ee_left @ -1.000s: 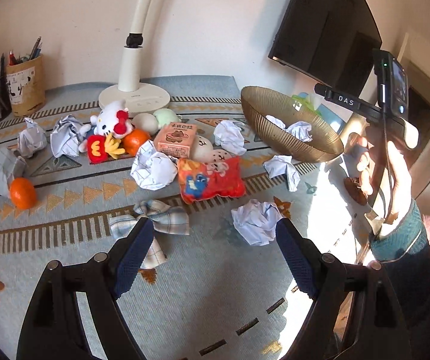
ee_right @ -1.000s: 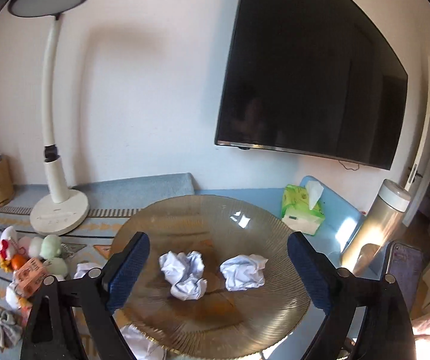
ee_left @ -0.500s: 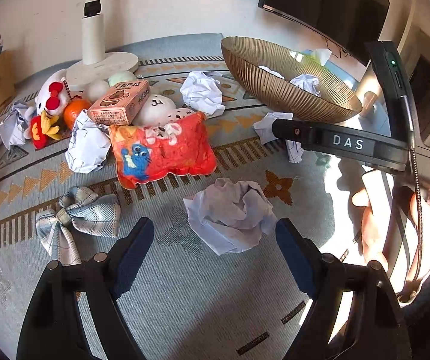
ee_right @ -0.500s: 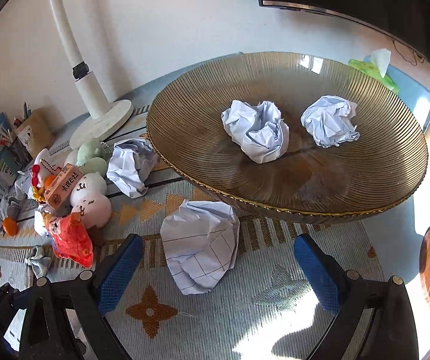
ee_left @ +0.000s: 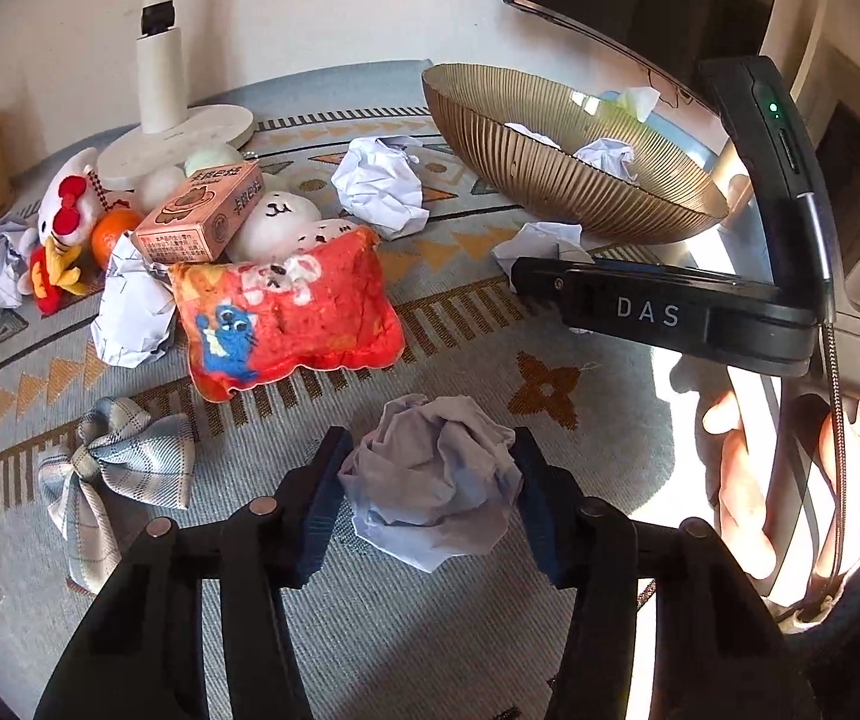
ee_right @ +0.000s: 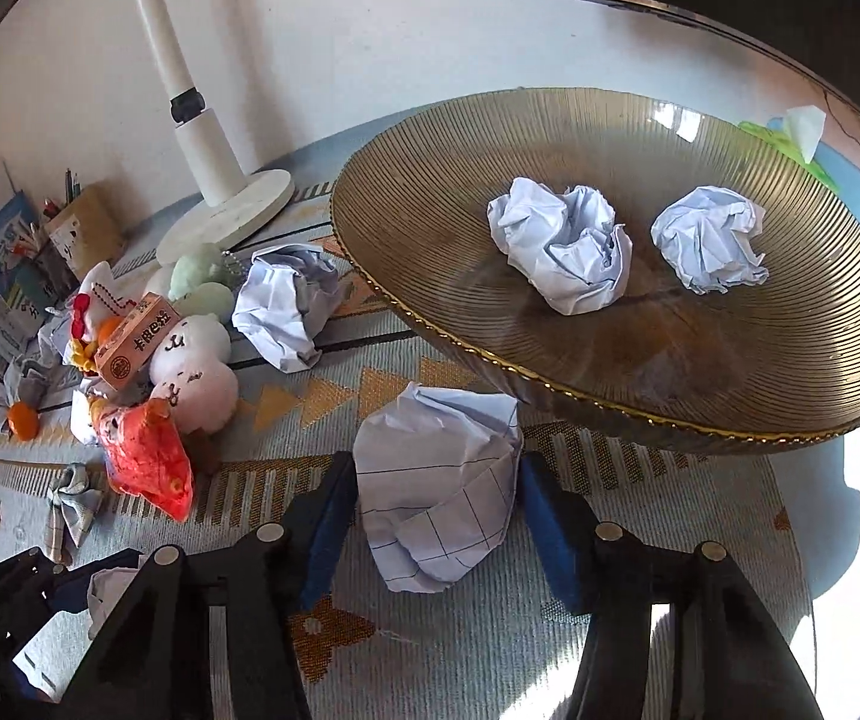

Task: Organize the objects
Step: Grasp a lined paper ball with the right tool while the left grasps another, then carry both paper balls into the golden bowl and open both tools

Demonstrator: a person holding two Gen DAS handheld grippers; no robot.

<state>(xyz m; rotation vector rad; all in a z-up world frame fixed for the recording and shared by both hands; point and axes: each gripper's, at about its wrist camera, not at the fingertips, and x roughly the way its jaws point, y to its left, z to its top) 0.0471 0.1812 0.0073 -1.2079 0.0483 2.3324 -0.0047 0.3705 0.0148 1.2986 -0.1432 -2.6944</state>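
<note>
Where the right tool's black bar (ee_left: 646, 309) crosses — white "DAS".

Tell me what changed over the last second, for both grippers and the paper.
Both grippers came down to the mat and their jaws have just been closing. The left gripper now clamps a crumpled paper ball; the right gripper clamps the lined paper wad in front of the gold bowl. Unchanged: the two paper balls in the bowl, the red pouch, the lamp.

Crumpled paper ball (ee_left: 430, 474) on patterned mat; gridded paper wad (ee_right: 439, 480) beside ribbed bowl (ee_right: 430, 276).
</note>
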